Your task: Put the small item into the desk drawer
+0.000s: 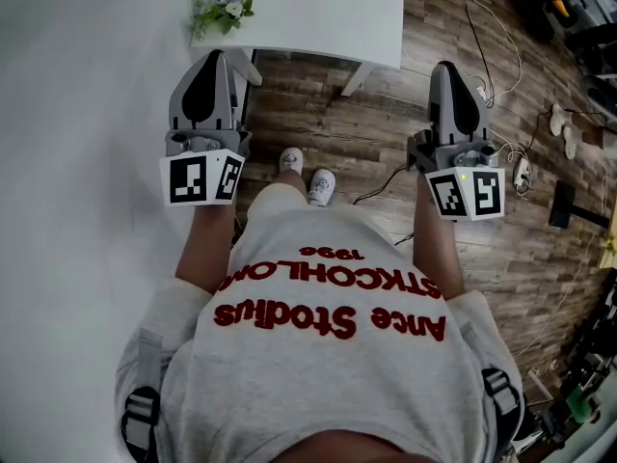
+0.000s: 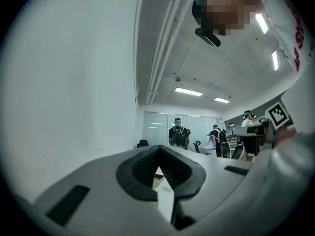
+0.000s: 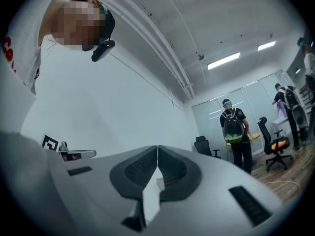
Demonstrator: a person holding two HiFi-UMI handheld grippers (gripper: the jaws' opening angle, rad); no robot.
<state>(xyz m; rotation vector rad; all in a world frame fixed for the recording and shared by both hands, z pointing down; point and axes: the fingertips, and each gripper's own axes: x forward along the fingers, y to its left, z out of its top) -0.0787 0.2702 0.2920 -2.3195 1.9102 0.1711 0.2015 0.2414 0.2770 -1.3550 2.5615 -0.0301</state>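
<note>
Task not begun: we stand short of the desk, holding nothing.

Near our chest, the left gripper (image 1: 216, 58) and right gripper (image 1: 445, 68) have jaws clenched on nothing. Farther off is the white surface (image 1: 318, 17) with flowers (image 1: 222, 3). No small item or drawer is identifiable, so we judge the next move is to approach and find them.

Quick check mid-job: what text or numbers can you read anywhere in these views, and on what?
"Acne Studios": red print on the person's grey shirt, upside down in the head view.
"STOCKHOLM": same shirt, partly creased.
"1996": same shirt.
left marker cube, right marker cube: patterns only, no letters.
Shirt's red letters in the gripper views: cut off, unreadable.
</note>
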